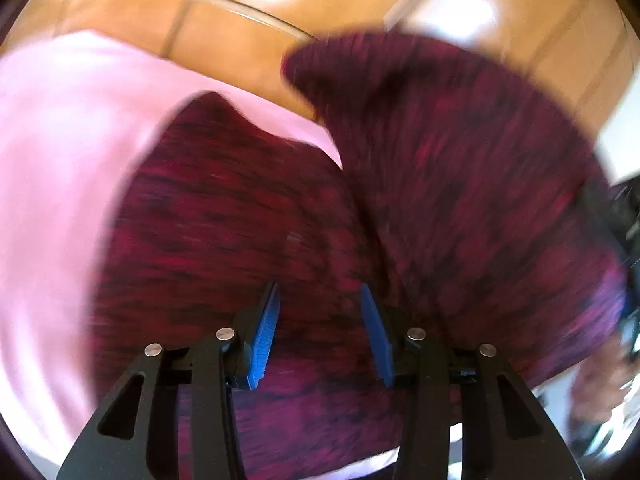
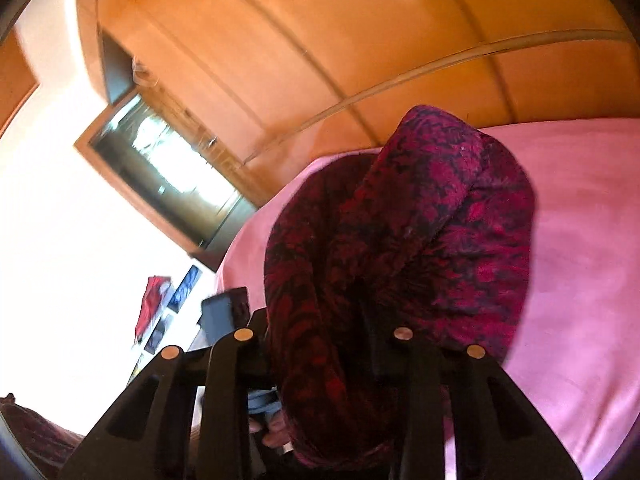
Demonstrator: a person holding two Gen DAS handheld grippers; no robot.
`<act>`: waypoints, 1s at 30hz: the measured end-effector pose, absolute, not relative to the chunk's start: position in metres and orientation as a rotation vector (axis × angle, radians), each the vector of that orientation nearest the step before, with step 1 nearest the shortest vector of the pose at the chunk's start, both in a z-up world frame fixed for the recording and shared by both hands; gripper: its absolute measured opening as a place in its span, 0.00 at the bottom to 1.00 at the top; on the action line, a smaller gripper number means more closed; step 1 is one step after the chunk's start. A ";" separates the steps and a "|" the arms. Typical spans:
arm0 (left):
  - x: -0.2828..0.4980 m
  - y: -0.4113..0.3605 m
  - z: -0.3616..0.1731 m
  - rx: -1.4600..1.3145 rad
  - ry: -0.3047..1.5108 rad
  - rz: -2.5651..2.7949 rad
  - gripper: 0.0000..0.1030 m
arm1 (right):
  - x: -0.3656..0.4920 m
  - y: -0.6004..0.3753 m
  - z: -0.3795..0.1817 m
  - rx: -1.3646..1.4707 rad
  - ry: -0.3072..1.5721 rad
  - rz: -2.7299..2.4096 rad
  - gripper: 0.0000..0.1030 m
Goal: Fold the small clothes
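A dark red and black knitted garment (image 1: 248, 216) lies on a pink sheet (image 1: 60, 152). My left gripper (image 1: 320, 312) is open just above it, blue pads (image 1: 266, 336) apart with nothing between them. One part of the garment (image 1: 460, 184) is lifted at the right and blurred. In the right wrist view the same garment (image 2: 420, 232) is bunched and hangs over my right gripper (image 2: 320, 336), covering its fingertips. The cloth lies between the fingers, and the jaws are hidden.
The pink sheet (image 2: 580, 280) covers the work surface. Beyond its edge is an orange tiled floor (image 1: 240, 40). In the right wrist view a dark wooden-framed opening (image 2: 168, 168) and white wall with pictures (image 2: 168, 308) are at the left.
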State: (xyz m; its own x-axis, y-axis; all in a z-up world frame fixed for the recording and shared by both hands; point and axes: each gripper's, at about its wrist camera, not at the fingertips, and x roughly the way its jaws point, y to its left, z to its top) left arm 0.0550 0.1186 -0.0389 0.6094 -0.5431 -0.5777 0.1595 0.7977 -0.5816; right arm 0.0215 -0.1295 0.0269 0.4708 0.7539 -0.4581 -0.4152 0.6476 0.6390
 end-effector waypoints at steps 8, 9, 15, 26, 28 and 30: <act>0.029 0.234 -0.025 -0.816 0.702 -0.425 0.41 | 0.026 -0.023 -0.006 0.247 0.899 0.818 0.28; 0.028 0.237 -0.022 -0.823 0.691 -0.440 0.41 | 0.022 -0.015 -0.010 0.206 0.905 0.821 0.28; 0.063 0.212 -0.003 -0.742 0.763 -0.537 0.51 | 0.004 0.038 -0.029 -0.033 0.846 0.756 0.28; 0.090 0.160 0.007 -0.540 0.889 -0.569 0.17 | -0.009 0.010 -0.004 -0.042 0.750 0.794 0.71; 0.088 0.163 0.008 -0.533 0.893 -0.557 0.16 | -0.012 0.000 0.001 -0.038 0.757 0.805 0.80; 0.090 0.161 0.011 -0.528 0.895 -0.545 0.16 | -0.019 -0.012 0.010 -0.042 0.742 0.807 0.84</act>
